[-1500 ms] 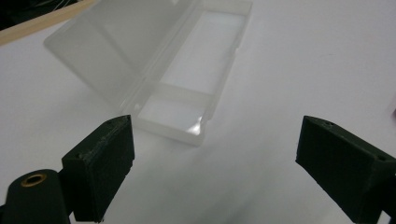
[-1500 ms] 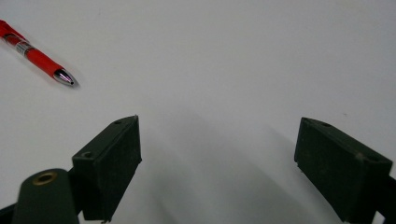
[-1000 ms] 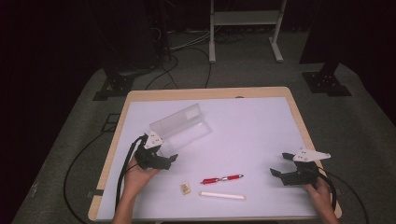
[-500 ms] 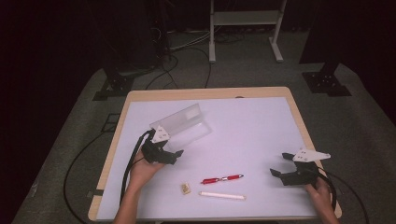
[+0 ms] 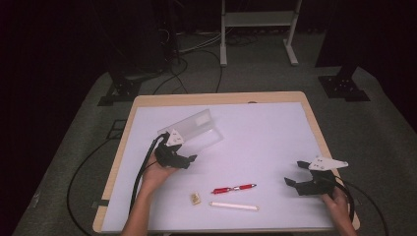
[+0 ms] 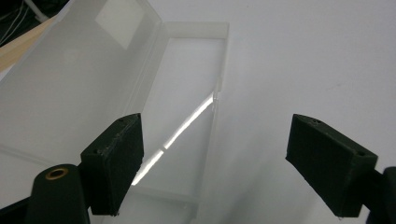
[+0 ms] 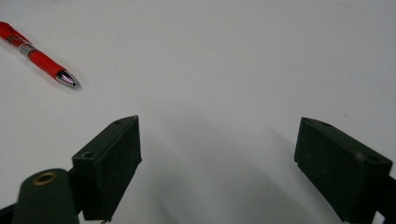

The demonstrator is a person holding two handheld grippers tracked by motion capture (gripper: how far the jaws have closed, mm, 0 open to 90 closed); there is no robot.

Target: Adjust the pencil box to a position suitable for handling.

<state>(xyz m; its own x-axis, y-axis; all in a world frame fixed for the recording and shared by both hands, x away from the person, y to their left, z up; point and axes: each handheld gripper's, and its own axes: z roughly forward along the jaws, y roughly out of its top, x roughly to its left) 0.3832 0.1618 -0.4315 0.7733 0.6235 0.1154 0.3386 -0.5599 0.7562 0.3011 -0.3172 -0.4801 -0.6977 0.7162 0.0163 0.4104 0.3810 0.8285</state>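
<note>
A clear plastic case [image 5: 194, 130] lies open on the white table top [image 5: 260, 142], left of centre; in the left gripper view the case [image 6: 116, 88] shows its lid and tray from close up. My left gripper [image 5: 189, 159] is open just in front of the case, its jaws wide apart over the tray's near end [image 6: 219, 163]. My right gripper [image 5: 293, 174] stands open at the right front. A red pen [image 5: 234, 188] lies between the two hands, its tip [image 7: 65, 78] pointing toward the right gripper [image 7: 217, 168].
A white stick [image 5: 234, 206] lies below the pen near the front edge. A small tan eraser [image 5: 195, 198] sits to its left. Cables [image 5: 83, 172] trail off the table's left side. A stand [image 5: 258, 29] and dark gear stand on the floor beyond.
My left gripper has moved forward and slightly right, up to the open case. The right gripper has stayed in place.
</note>
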